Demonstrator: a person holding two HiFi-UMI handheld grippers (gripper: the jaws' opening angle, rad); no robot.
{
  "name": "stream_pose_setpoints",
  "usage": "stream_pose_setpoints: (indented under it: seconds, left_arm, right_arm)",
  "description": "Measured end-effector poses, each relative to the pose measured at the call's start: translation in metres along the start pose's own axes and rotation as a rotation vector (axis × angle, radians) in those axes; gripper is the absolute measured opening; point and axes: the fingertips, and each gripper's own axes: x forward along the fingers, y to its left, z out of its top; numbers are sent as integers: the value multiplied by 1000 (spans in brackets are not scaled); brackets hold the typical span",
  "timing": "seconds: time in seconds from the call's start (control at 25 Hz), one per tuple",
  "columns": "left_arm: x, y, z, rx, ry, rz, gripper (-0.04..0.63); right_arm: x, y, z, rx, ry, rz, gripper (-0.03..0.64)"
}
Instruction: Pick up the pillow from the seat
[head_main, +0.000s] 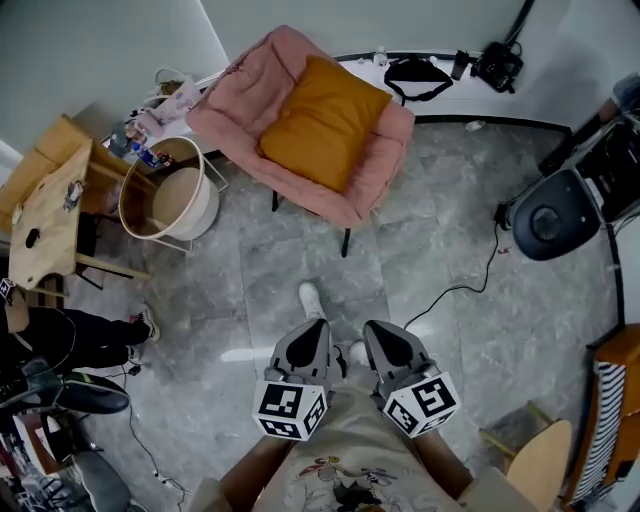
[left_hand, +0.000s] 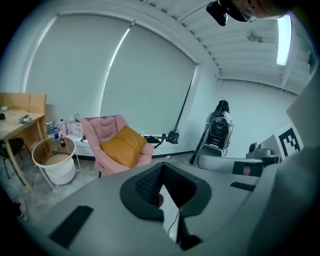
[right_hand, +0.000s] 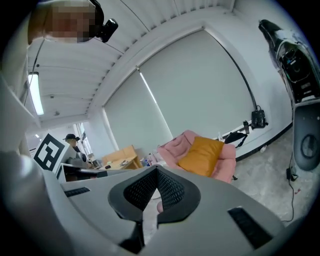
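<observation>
Left tool and right tool hang clenched and empty, well apart from the orange pillow on the far pink seat: approach, release both, take opposite edges.

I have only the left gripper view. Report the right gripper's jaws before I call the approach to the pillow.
Observer: The right gripper is shut, with nothing between its jaws.
Operator: Now tell me what lies underfoot ahead; I can't see it from here.
Observer: A black cable snakes over the floor, to the right of the straight path to the pink chair.
Operator: Describe the pillow from above.
Observer: From the head view, the orange pillow covers most of that chair, with one corner pointing toward the wall.
</observation>
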Motion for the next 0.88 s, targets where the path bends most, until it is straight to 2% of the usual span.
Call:
stream_pose_setpoints:
  seconds: [0.12,0.4,0.64,0.88]
  left_arm:
    - [19,0,2,-14,7,-12,5]
    - [69,8,17,-1,32,-86,5]
    - [110,32,52,-7,24,-131,5]
    - [140,80,101,-20,-19,-135,5]
  right_arm:
    - [11,-16,-3,-4,28,-17,20]
    - [49,-58,20,-17,20,-86,20]
    - [98,-76,51,-49,22,-100,20]
    - [158,-83,84,-49,21,-118,20]
